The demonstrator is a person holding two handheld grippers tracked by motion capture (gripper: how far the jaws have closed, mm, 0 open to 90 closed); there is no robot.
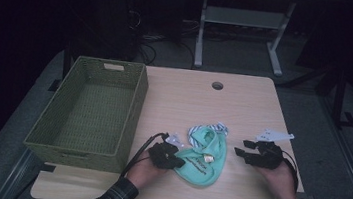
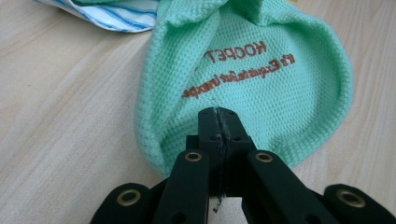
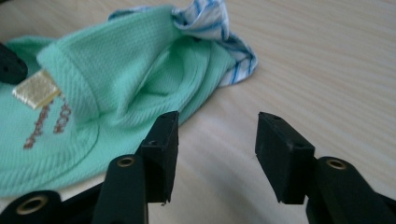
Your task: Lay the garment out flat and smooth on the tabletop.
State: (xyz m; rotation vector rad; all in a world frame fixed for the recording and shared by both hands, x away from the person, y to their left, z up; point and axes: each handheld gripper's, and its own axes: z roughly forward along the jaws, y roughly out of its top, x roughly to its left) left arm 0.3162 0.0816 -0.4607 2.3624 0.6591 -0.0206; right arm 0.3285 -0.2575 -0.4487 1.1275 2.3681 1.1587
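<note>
I take the green bib (image 1: 204, 159) as my landmark; it lies on the wooden table (image 1: 243, 112), near the front edge, with its striped white-blue part (image 1: 217, 129) at the far end. My left gripper (image 1: 173, 160) is at the bib's left edge and its jaws are fully closed; in the left gripper view the tips (image 2: 218, 116) sit over the hem, so I judge they pinch the cloth there. My right gripper (image 1: 245, 151) stands to the right of the bib, apart from it, jaws about half open with only bare table between them (image 3: 214, 140).

To do this step well, I think the right gripper should come to the bib's right edge, low and flat, and close on one layer of hem, so both sides lift evenly.

The woven green basket (image 1: 133, 104) stands left of the bib, just beyond the left gripper. I see nothing inside it.
</note>
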